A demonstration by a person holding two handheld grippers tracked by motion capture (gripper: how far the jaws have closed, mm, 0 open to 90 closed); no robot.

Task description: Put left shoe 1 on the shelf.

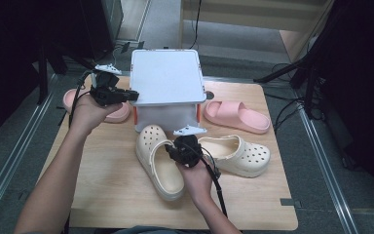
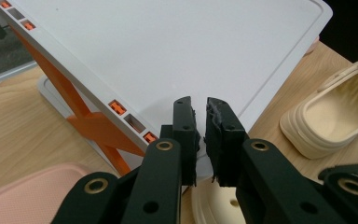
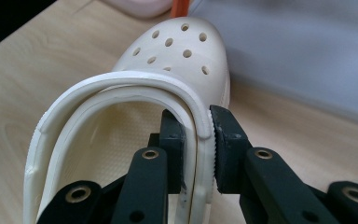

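Spanning the scene, the desk (image 1: 107, 195) carries a white lidded box (image 1: 168, 117) at the back. Its lid (image 2: 168, 56) is tilted up, pinched at the edge by the left tool (image 2: 200, 135). Just in front lies a cream clog (image 3: 177, 51), its side wall and strap clenched in the right tool (image 3: 198, 149). That thin, springy grip could slip when lifted, and the lid might drop if the edge pinch slides off.

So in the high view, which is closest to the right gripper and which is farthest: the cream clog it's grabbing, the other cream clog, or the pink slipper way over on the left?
1. Cream clog, in the right gripper's jaws.
2. Other cream clog, just to its right.
3. Left pink slipper, far off, beside the white box.
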